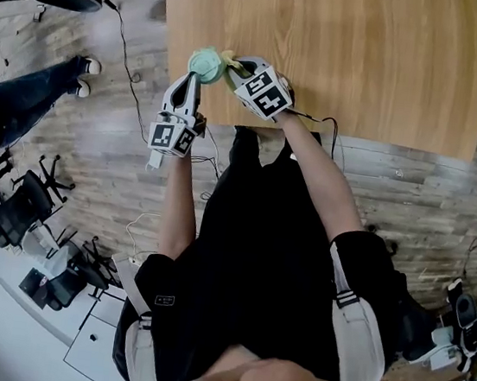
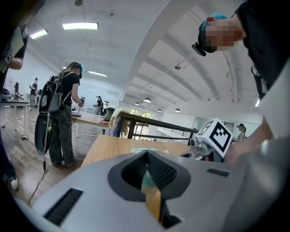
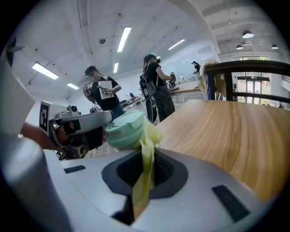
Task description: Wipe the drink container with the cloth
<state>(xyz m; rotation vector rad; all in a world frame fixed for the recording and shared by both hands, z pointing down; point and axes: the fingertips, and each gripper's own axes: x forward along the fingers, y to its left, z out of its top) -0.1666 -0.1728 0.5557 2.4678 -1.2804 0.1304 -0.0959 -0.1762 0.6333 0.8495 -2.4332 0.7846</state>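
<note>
left gripper (image 1: 198, 75) clamped on the green container (image 1: 207, 63) | container at the table's (image 1: 351, 61) near edge | right gripper (image 1: 236, 73) pinching the yellow cloth (image 3: 146, 152) | cloth touches container's right side, likely rubs leftward

The wooden table (image 1: 368, 63) (pale top, grain running away from the person) stands on a grey plank floor (image 1: 112, 160), where a black cable (image 1: 127, 57) trails.

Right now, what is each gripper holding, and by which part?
The left gripper clamps the drink container by its side; the right gripper pinches a fold of the yellow-green cloth.
</note>
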